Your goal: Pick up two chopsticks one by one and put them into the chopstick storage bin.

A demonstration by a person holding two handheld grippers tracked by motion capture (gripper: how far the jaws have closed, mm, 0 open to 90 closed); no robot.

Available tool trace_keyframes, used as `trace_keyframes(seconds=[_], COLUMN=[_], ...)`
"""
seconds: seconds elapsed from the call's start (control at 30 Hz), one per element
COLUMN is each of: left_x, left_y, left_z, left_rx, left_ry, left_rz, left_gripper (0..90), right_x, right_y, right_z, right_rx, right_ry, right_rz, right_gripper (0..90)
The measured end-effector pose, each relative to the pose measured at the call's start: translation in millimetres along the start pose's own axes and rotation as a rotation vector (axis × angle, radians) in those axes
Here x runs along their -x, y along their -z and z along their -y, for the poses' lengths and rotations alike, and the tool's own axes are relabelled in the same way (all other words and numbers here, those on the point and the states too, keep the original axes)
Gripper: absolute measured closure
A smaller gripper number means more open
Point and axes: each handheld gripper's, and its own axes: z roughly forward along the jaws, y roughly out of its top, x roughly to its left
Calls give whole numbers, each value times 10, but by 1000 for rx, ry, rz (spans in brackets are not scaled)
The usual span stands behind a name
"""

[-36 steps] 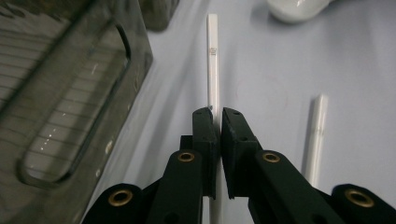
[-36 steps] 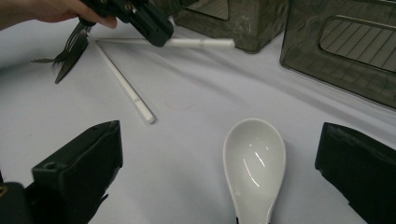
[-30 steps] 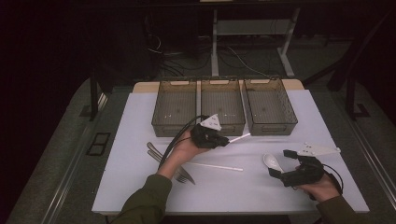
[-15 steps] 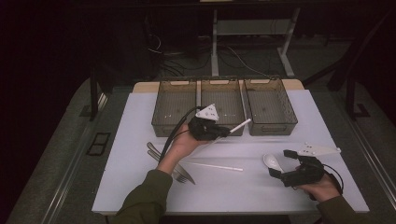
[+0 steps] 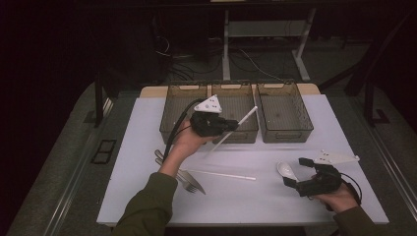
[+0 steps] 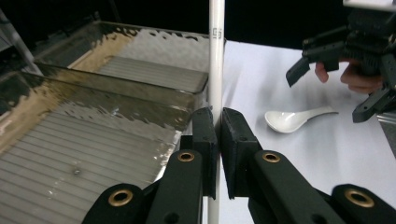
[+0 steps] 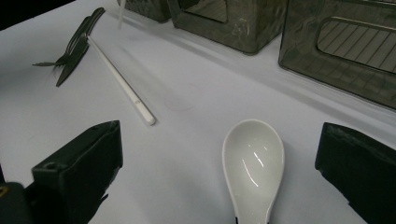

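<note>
Taking the three smoky bins (image 5: 236, 110) at the far edge of the white mat (image 5: 147, 137) as the landmark: the forks (image 5: 179, 174) lie well in front of the left bin, untouched. The left gripper (image 5: 235, 125) hangs just before the middle bin, jaws pinching a white chopstick (image 5: 236, 129) that slants up over that bin's front rim; in the left gripper view the stick (image 6: 215, 70) stands clamped between the pads. A second chopstick (image 5: 221, 174) lies flat on the mat in front of the middle bin. Before the right bin, the right gripper (image 5: 295, 172) rests with jaws spread around the white spoon (image 7: 253, 163). Judging by this, sorting has barely begun: all bins look empty
</note>
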Motion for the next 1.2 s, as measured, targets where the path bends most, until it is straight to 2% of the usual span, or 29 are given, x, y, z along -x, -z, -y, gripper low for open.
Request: trace_keyframes(seconds=[0.27, 0.43, 0.63, 0.83, 0.97, 1.03, 1.2], left_x=[-188, -362, -579, -785, -895, -939, -1031], left_y=[362, 592, 794, 937, 963, 952, 900], left_z=[-179, -299, -316, -235, -117, -40, 165], left_rx=[26, 21, 30, 18, 4, 1, -48], left_ry=[19, 26, 50, 70, 106, 128, 174], left_rz=[-63, -125, -197, -287, -338, -355, -383], left_gripper=[843, 842, 842, 842, 841, 841, 841], right_x=[3, 1, 14, 13, 12, 14, 12], right_y=[-3, -2, 0, -1, -4, -9, -7], right_z=[0, -1, 2, 3, 5, 5, 6], right_rx=[2, 1, 1, -1, -3, -2, -3], right_ry=[-4, -6, -7, -6, -7, -7, -6], right_rz=[3, 1, 0, 2, 0, 0, -2], right_gripper=[7, 7, 7, 7, 7, 7, 7])
